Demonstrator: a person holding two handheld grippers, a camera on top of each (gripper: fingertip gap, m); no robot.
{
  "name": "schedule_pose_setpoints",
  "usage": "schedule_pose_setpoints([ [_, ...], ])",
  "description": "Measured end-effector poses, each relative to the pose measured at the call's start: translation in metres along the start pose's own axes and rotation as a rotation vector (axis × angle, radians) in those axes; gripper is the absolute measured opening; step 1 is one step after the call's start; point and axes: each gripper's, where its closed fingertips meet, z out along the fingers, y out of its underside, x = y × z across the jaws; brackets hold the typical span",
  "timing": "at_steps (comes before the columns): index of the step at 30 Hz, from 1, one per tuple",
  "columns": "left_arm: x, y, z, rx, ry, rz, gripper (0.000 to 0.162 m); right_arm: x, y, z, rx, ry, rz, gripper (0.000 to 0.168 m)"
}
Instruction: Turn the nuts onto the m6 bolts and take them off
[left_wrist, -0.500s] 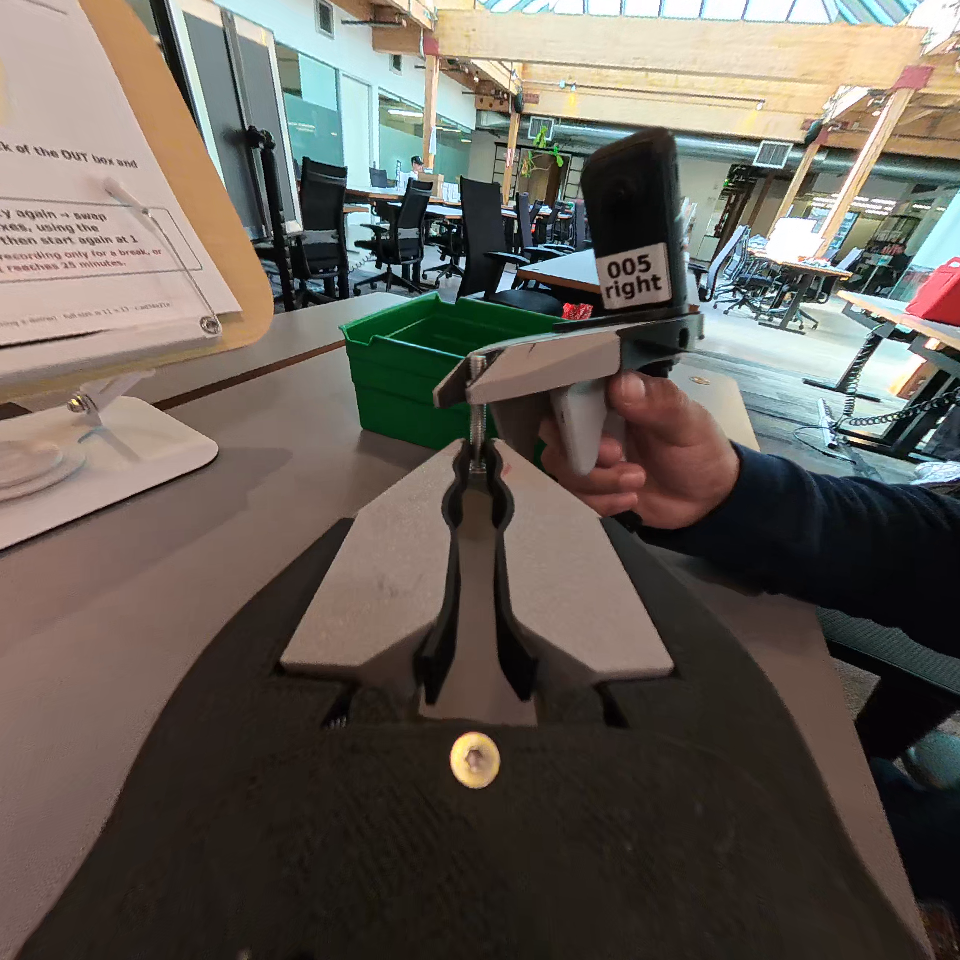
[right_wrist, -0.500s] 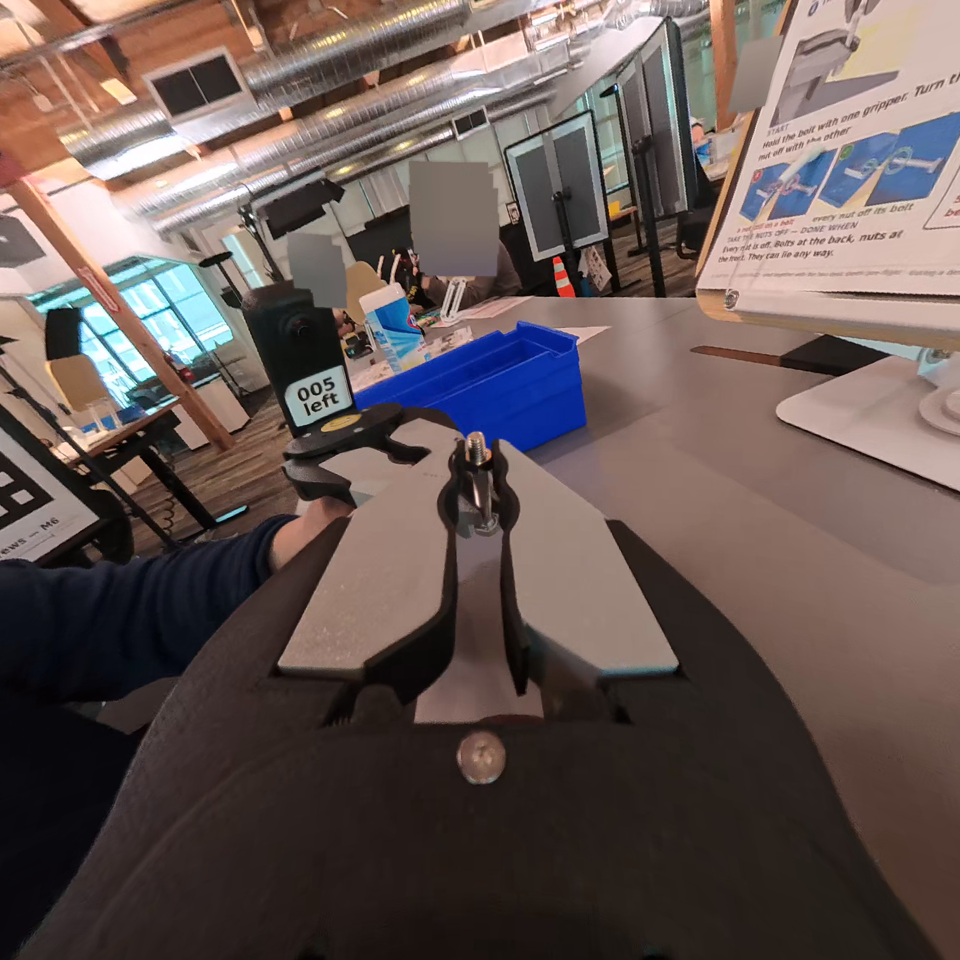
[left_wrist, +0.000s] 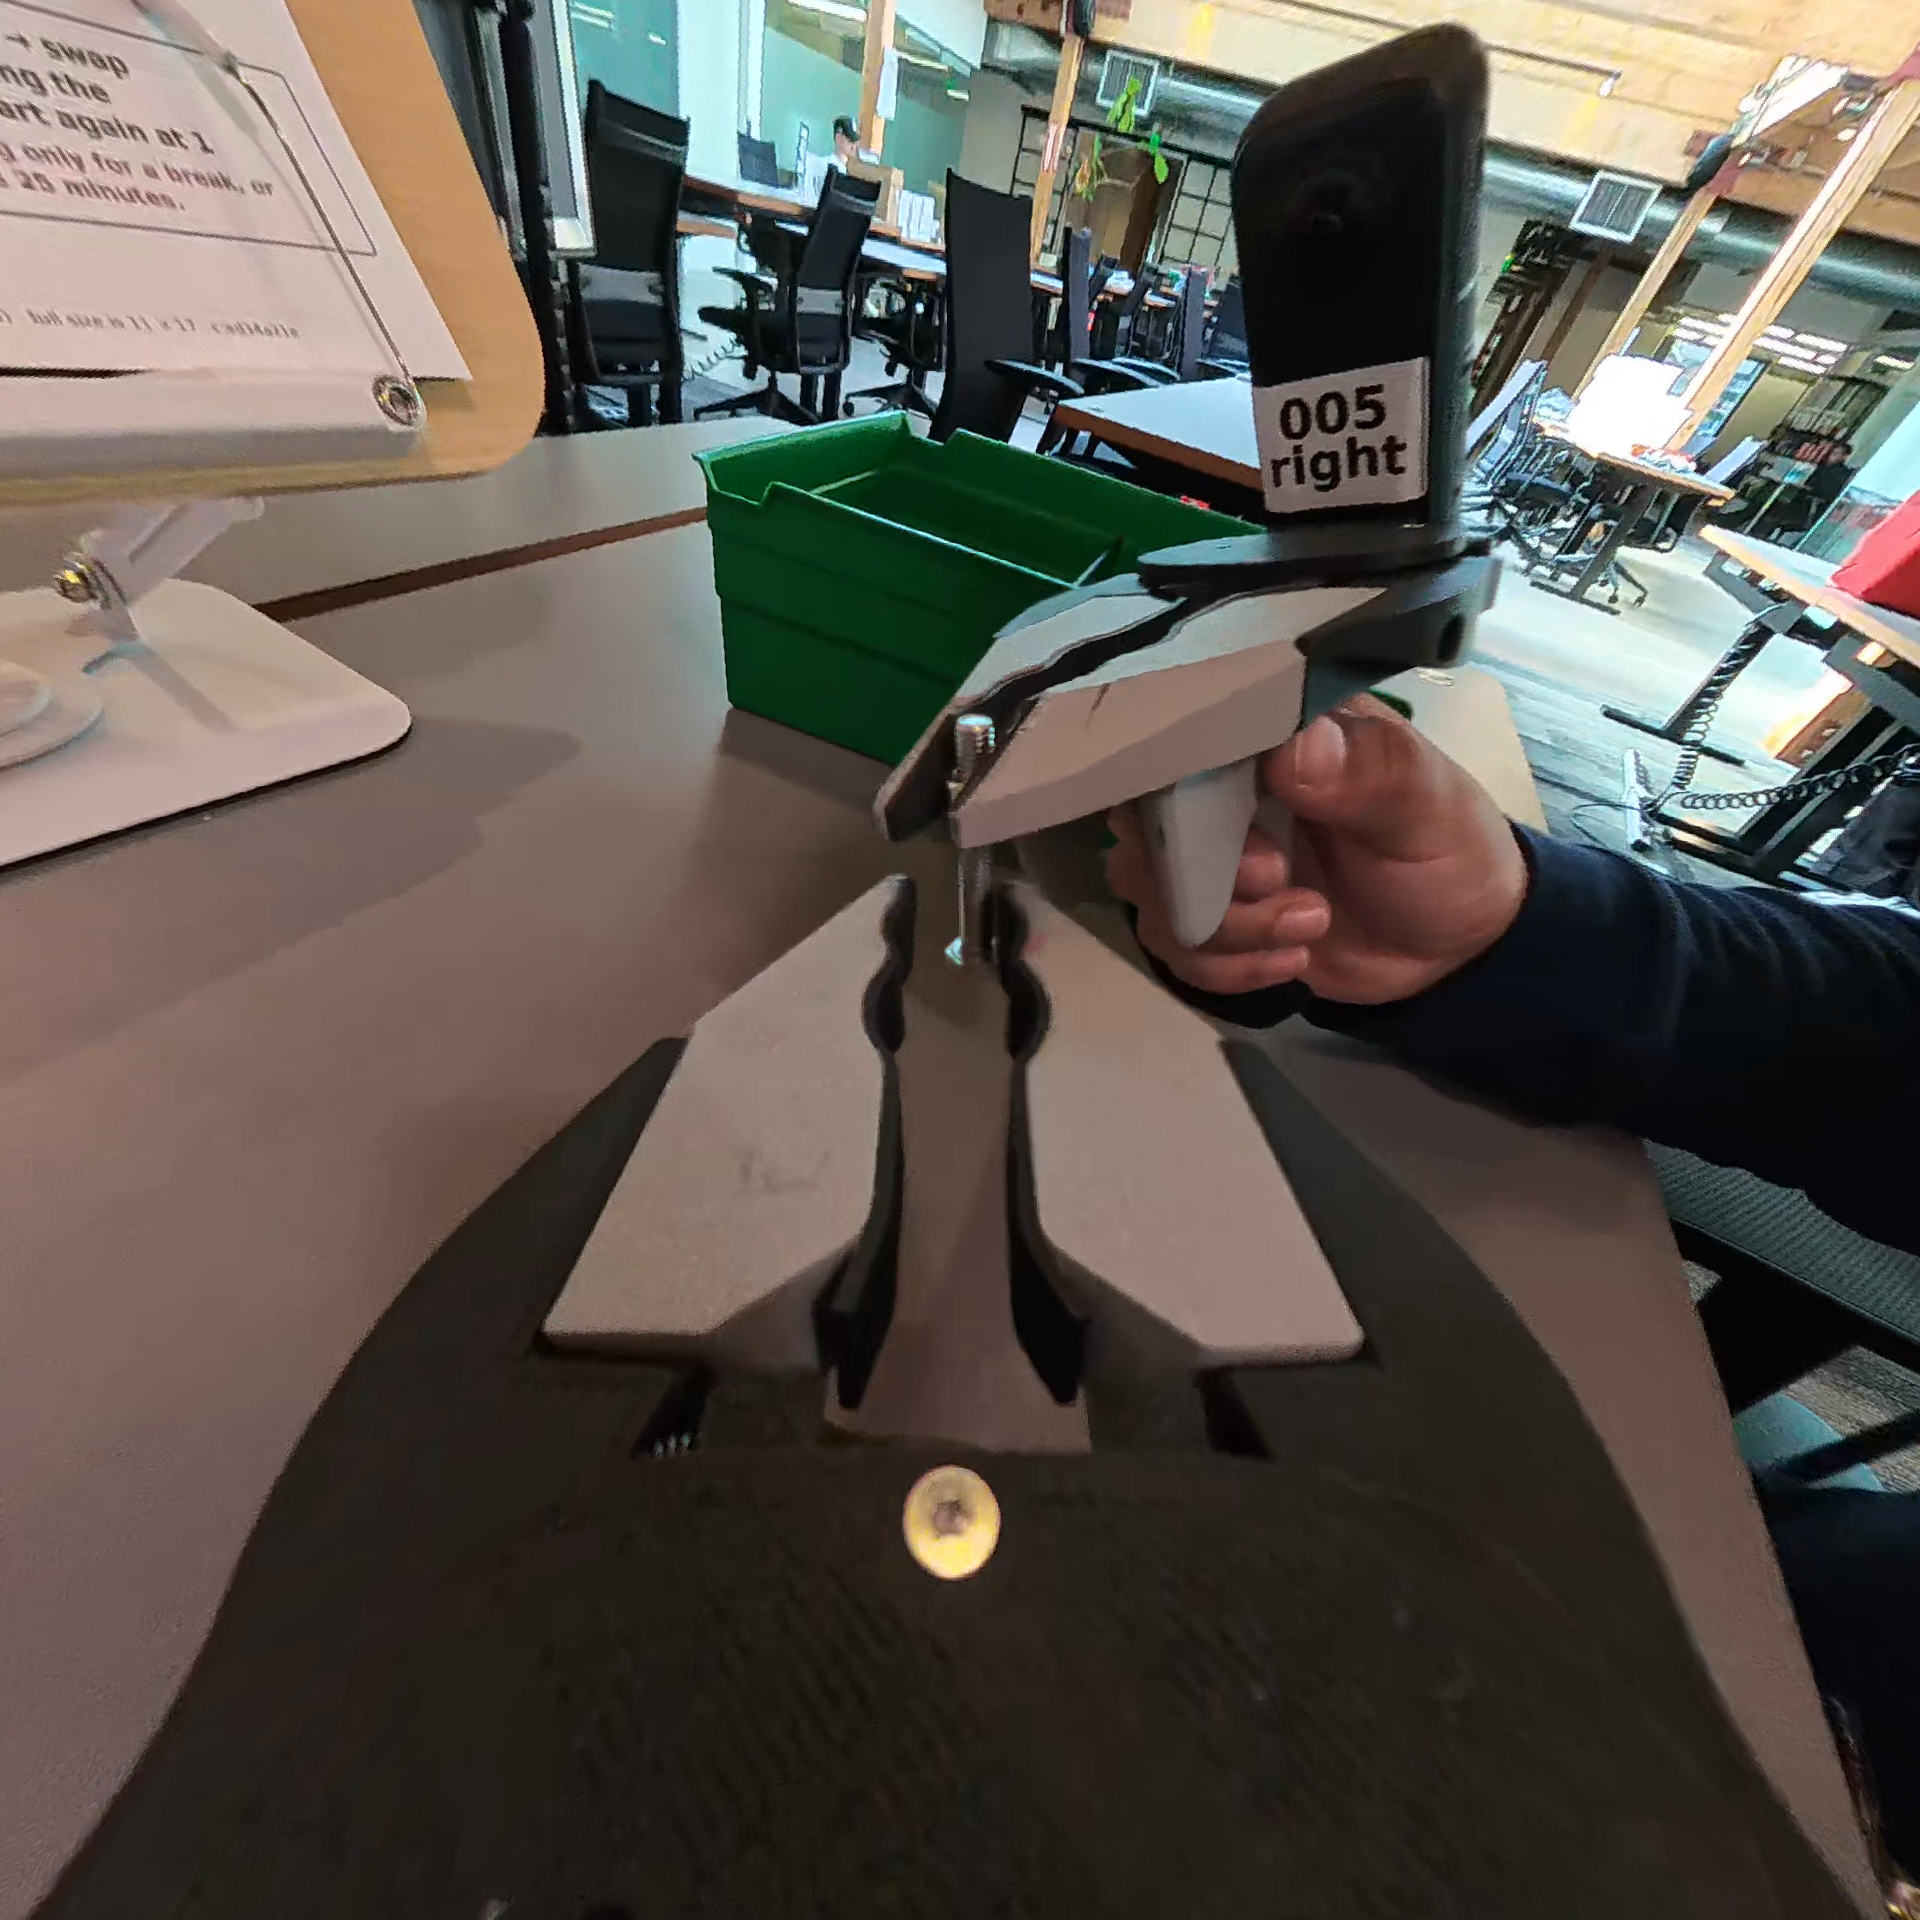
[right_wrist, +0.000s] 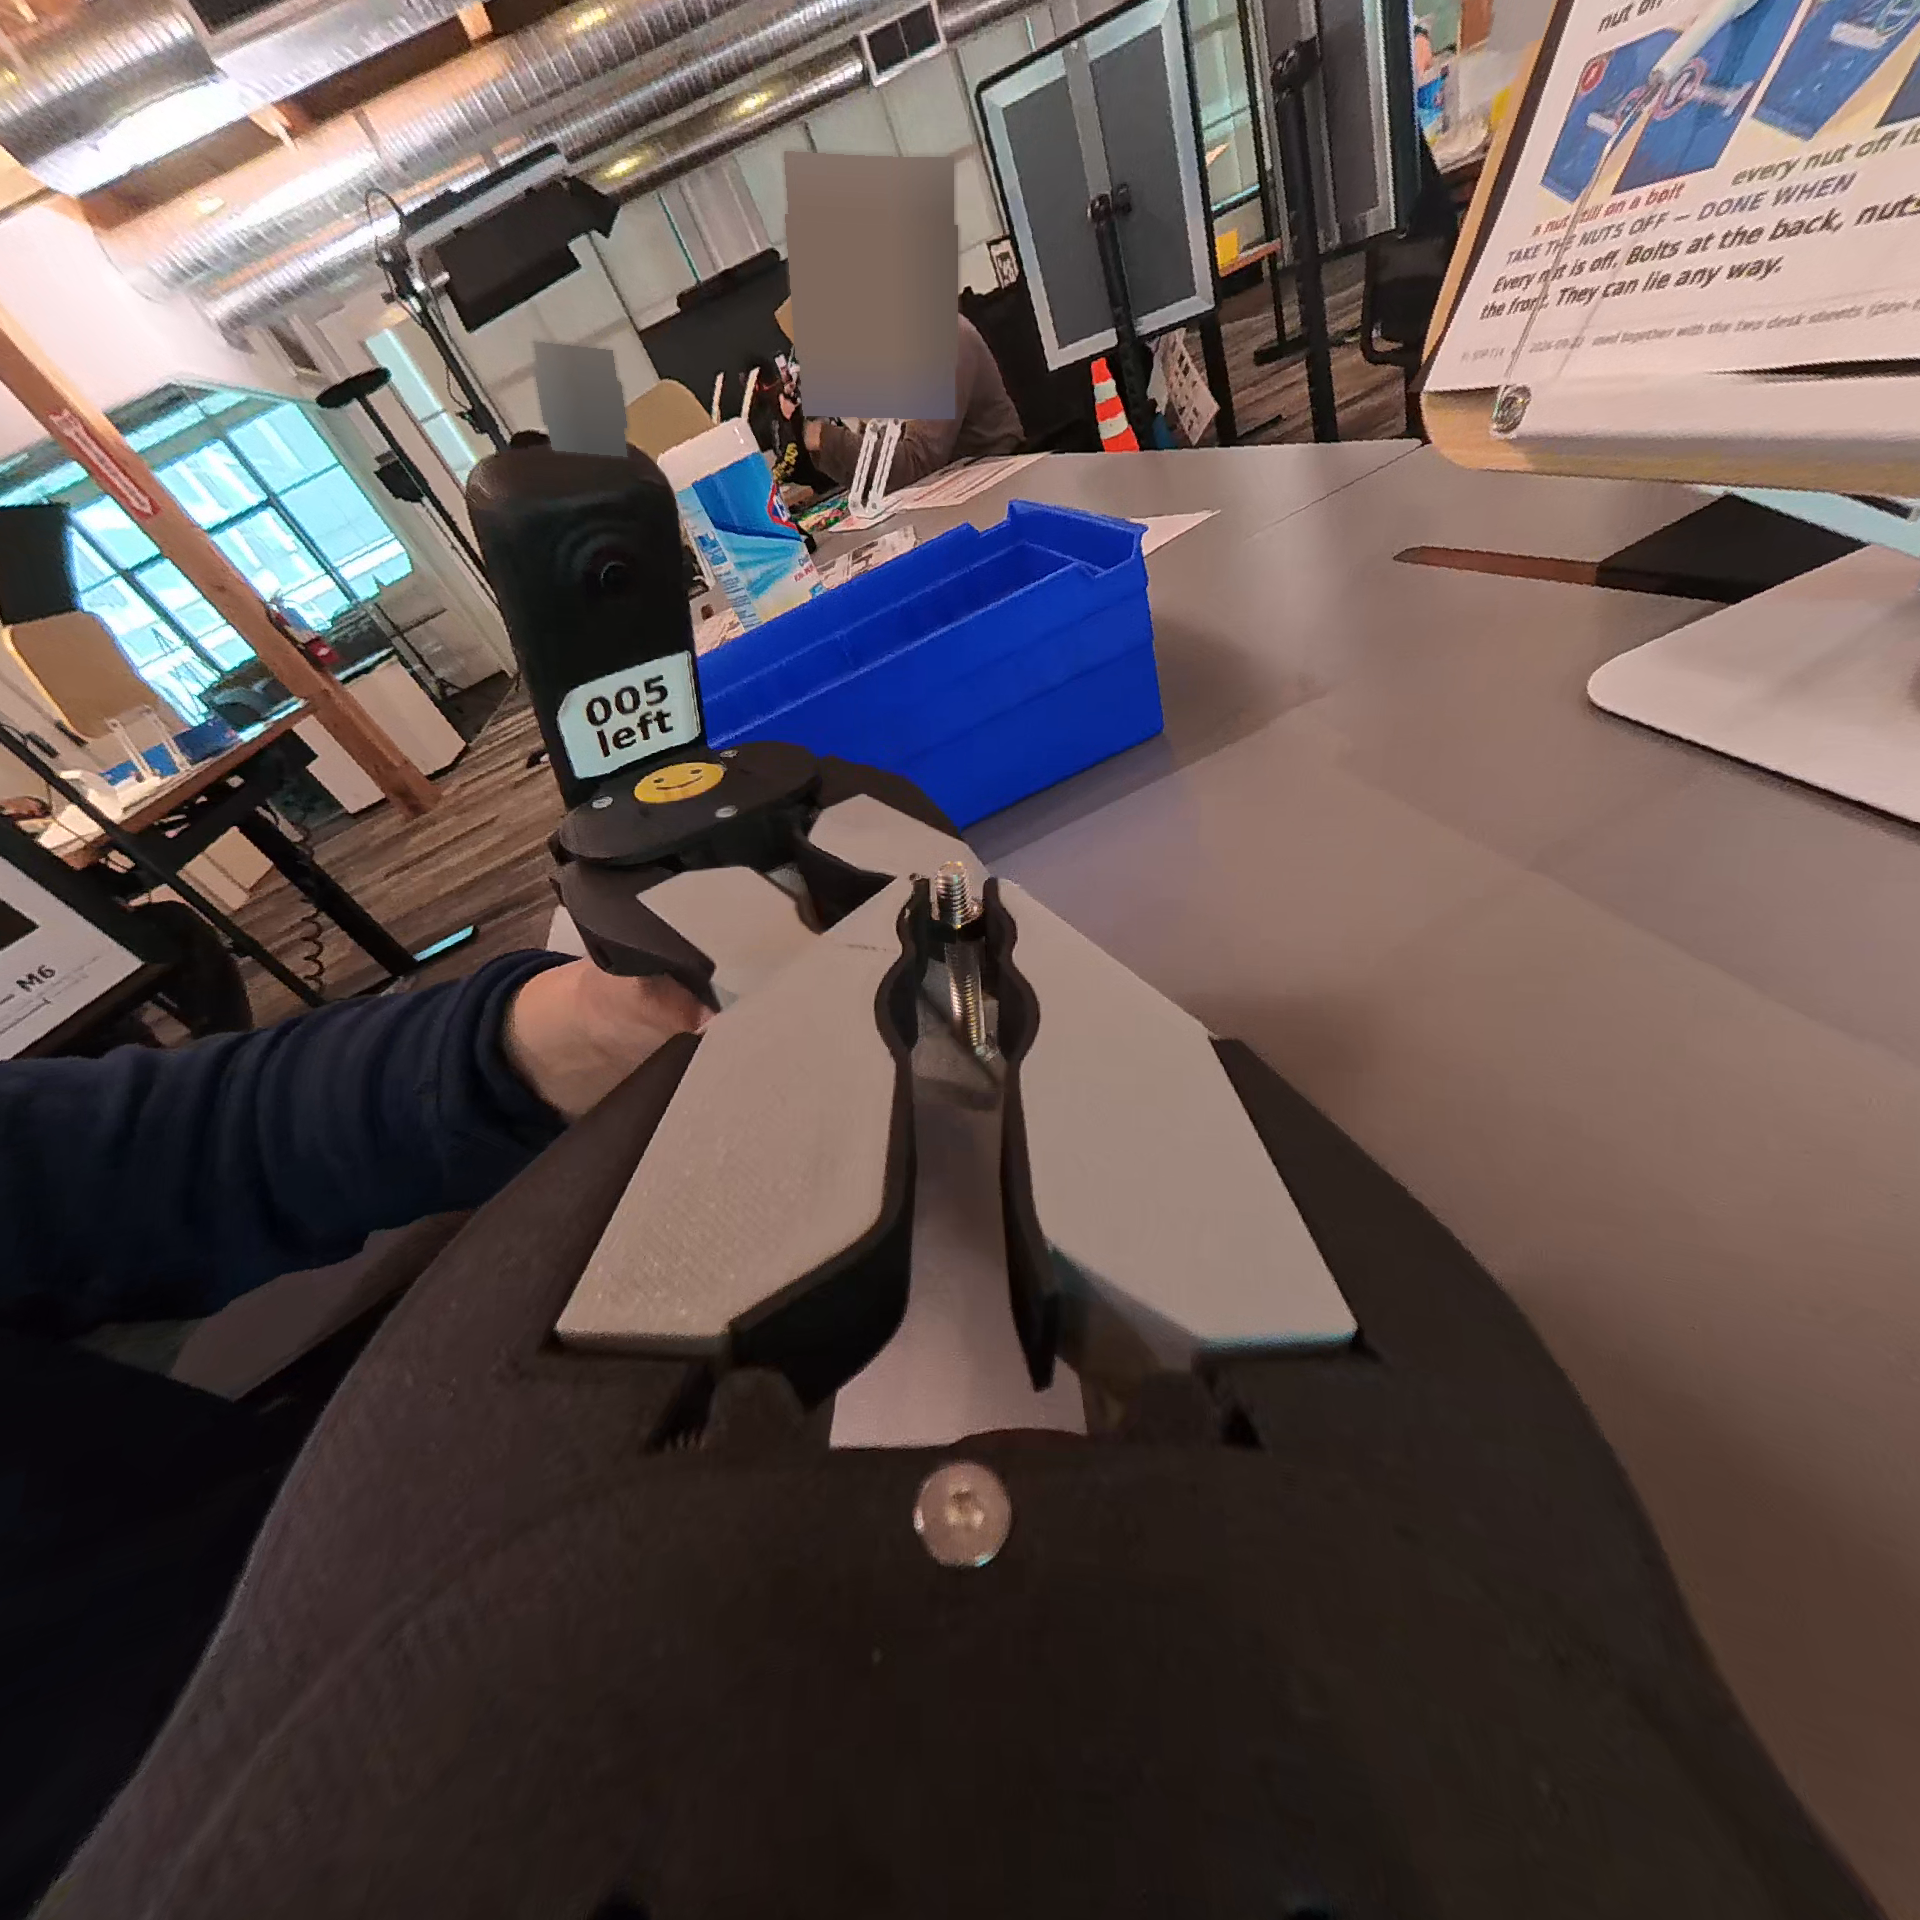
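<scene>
- The bolt (left_wrist: 972, 831) stands upright above the grey table (left_wrist: 416, 935), clamped between the closed fingertips of the right gripper (left_wrist: 951, 790).
- Its lower end hangs between the tips of the left gripper (left_wrist: 951, 935), whose jaws stand apart around it.
- Whether a nut sits on the bolt cannot be told.
- A green bin (left_wrist: 894, 582) lies just beyond, a blue bin (right_wrist: 966, 665) farther left.

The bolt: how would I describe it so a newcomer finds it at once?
Start at the green bin on the grey table. Before it, the right tongs pinch a thin silver bolt upright. It is the only threaded metal rod there, its head hanging between the open left tongs.
</scene>
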Motion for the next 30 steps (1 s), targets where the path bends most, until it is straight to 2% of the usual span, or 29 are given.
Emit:
schedule_pose_setpoints([
  [1, 0.001, 0.0, 0.0, 0.008, 0.001, 0.023, 0.003, 0.001, 0.002, 0.001, -0.005, 0.006, -0.002, 0.007],
  [6, -0.003, 0.006, 0.002, -0.019, -0.025, 0.045, 0.003, 0.005, 0.006, 0.001, -0.02, 0.031, -0.019, 0.007],
  [9, -0.004, 0.005, 0.001, -0.009, -0.024, 0.027, 0.003, 0.003, 0.003, 0.001, -0.006, 0.008, -0.014, 0.019],
  [12, 0.003, 0.0, 0.0, 0.024, -0.002, 0.047, 0.003, 0.004, 0.003, 0.001, -0.007, 0.033, -0.038, 0.024],
  [17, -0.01, -0.01, -0.007, 0.067, -0.103, 0.073, 0.003, 0.018, -0.006, -0.007, 0.033, 0.135, -0.042, 0.03],
  [19, -0.018, -0.017, -0.014, 0.11, -0.111, 0.026, 0.003, 0.025, -0.009, -0.013, 0.053, 0.159, -0.023, 0.021],
  [22, -0.024, -0.017, -0.018, 0.118, -0.098, -0.036, 0.003, 0.019, -0.012, -0.013, 0.069, 0.114, -0.012, 0.025],
  [27, -0.004, -0.004, -0.004, 0.048, -0.042, 0.039, 0.003, 0.006, -0.009, -0.006, 0.054, 0.088, -0.085, 0.028],
  [30, 0.002, -0.003, 0.0, 0.041, -0.052, 0.081, 0.003, 0.011, -0.009, -0.007, 0.05, 0.123, -0.091, 0.023],
])
